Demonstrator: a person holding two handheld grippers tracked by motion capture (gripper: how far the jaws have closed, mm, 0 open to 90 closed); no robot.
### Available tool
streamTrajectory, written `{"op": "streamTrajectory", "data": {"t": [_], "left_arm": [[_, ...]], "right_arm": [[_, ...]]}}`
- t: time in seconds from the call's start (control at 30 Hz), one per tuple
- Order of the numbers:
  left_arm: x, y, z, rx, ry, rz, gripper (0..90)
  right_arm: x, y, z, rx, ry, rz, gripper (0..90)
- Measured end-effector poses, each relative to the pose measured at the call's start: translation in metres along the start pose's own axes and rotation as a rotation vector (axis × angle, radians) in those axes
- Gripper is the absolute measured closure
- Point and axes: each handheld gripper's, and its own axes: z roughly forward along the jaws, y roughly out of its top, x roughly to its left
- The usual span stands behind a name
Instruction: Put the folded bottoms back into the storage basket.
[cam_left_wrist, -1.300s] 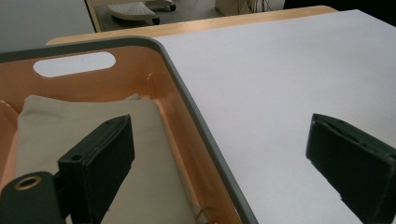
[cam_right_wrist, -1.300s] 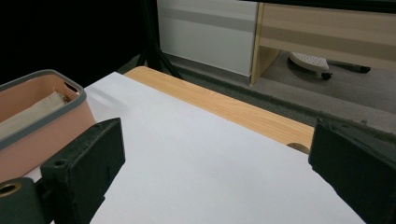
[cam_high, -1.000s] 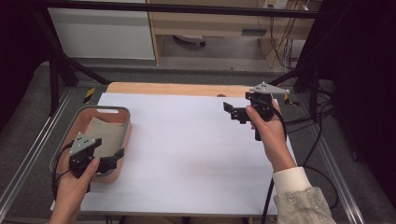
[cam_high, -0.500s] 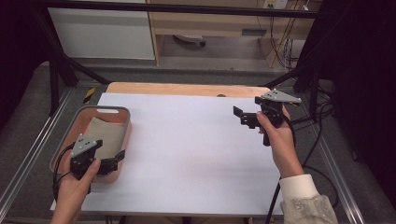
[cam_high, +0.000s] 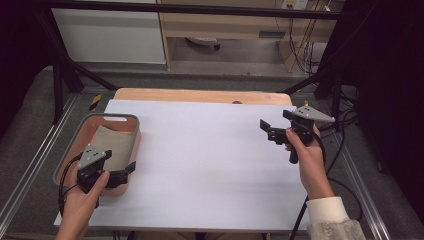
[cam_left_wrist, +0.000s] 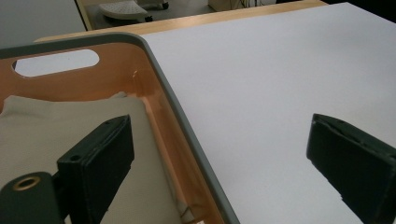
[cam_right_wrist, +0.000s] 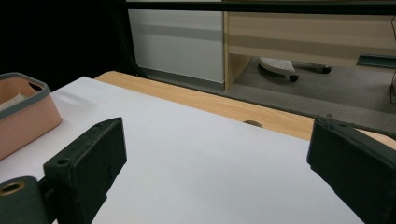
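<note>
Two grippers are held over the table, both with jaws spread wide and nothing between them. The left gripper (cam_high: 125, 171) sits at 8 o'clock on the table, straddling the near right rim of the salmon-pink plastic basket with a grey rim (cam_high: 131, 120): in the left gripper view one jaw hangs over the basket interior, the other over the table. This placement suits reaching into or steadying the basket. Inside lies a folded beige cloth (cam_left_wrist: 42, 126), flat against the basket floor, its near corner just beside the inner wall.

The right gripper (cam_high: 265, 131) is held at 3 o'clock, well apart from the basket, jaws pointing toward 9 o'clock above the white table sheet (cam_high: 210, 160), apparently idle or waiting.

No brand, label or legible writing appears on the basket, cloth or grippers.
</note>
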Motion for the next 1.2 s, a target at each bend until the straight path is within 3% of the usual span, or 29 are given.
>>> {"op": "streamTrajectory", "data": {"t": [0.43,0.83,1.2], "left_arm": [[-0.003,-0.009,0.0,0.018,-0.002,-0.004,6.3],[-0.007,-0.016,0.001,0.031,-0.008,0.026,6.2],[-0.008,-0.016,0.001,0.03,-0.017,0.02,6.2]], "right_arm": [[-0.01,-0.028,-0.015,-0.021,-0.025,0.035,5.3],[-0.01,-0.06,-0.027,-0.005,-0.032,0.062,5.3],[-0.01,-0.088,-0.039,0.009,-0.044,0.075,5.3]]}}
